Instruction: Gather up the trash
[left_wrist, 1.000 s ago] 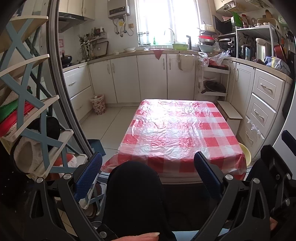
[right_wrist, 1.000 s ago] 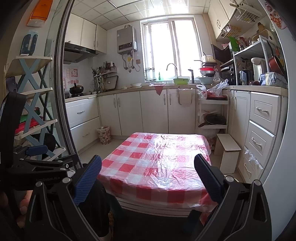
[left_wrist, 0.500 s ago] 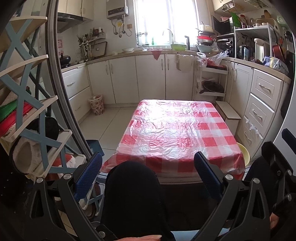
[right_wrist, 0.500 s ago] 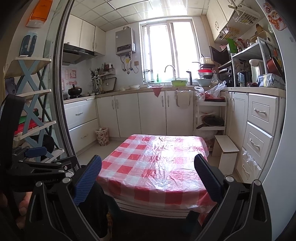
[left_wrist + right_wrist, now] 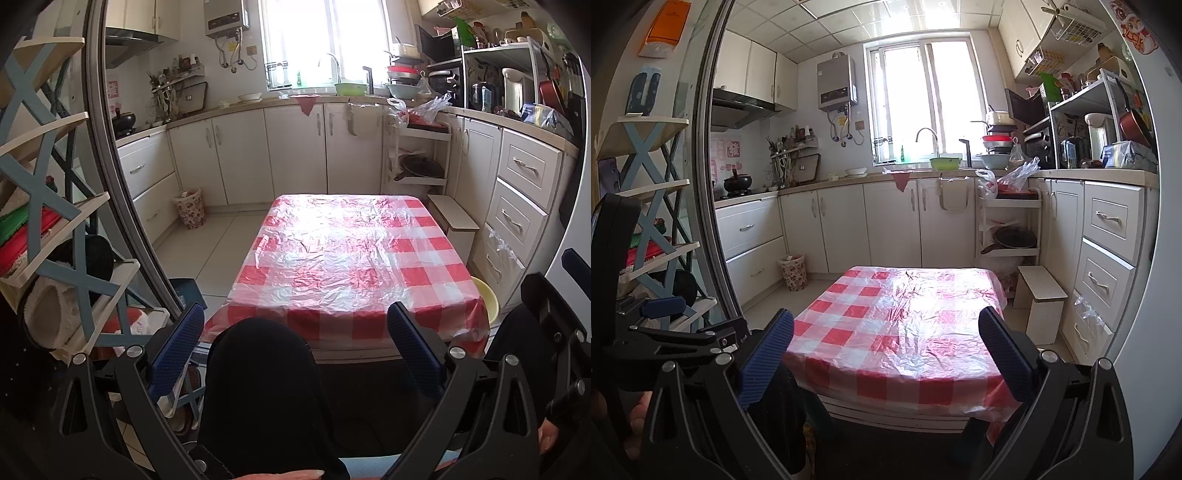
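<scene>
A low table with a red-and-white checked cloth under clear plastic (image 5: 347,258) stands ahead; it also shows in the right wrist view (image 5: 905,325). I see no loose trash on it. A small patterned waste bin (image 5: 190,208) stands on the floor by the left cabinets, also in the right wrist view (image 5: 794,271). My left gripper (image 5: 295,343) is open and empty, held before the table's near edge above a dark-clothed knee (image 5: 258,387). My right gripper (image 5: 886,343) is open and empty, near the table's front edge. The left gripper's body (image 5: 665,332) shows at the right view's left.
White cabinets (image 5: 295,151) line the back and both sides. A blue-and-white rack (image 5: 48,221) and a door frame (image 5: 122,184) stand at the left. A small white stool (image 5: 456,221) and a yellow basin (image 5: 485,299) sit right of the table. A tiered trolley (image 5: 1008,221) stands behind.
Both views have shifted slightly: the left camera has tilted a little, and the right gripper has risen a bit. Both grippers stay open and empty.
</scene>
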Tool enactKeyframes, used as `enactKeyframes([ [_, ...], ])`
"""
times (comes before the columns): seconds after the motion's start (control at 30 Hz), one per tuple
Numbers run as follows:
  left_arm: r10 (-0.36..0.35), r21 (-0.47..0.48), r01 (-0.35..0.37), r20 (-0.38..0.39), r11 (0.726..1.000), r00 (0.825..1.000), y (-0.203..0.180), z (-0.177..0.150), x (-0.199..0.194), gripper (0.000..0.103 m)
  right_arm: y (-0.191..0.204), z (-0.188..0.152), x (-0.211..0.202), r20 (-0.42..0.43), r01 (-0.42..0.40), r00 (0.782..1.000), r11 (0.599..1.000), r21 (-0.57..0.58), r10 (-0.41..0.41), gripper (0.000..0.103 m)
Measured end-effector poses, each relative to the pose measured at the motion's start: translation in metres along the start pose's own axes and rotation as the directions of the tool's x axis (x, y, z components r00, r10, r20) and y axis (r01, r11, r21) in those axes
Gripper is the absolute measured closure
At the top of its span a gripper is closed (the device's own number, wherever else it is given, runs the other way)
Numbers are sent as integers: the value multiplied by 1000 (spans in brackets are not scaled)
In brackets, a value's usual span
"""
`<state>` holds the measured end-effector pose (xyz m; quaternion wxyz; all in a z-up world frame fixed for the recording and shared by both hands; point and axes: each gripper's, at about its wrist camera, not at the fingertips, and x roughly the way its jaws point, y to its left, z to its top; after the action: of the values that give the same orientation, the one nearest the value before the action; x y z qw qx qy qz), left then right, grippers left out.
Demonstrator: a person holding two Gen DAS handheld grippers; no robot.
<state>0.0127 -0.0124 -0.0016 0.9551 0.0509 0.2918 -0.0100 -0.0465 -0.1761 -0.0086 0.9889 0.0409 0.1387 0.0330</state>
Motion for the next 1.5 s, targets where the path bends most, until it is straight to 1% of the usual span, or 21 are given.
enactKeyframes([
  [1.5,-10,-2,10,0,1000,1000,-1,1,-2,8,0,1,-3,8,3,1000,1000,-10,-3,7],
])
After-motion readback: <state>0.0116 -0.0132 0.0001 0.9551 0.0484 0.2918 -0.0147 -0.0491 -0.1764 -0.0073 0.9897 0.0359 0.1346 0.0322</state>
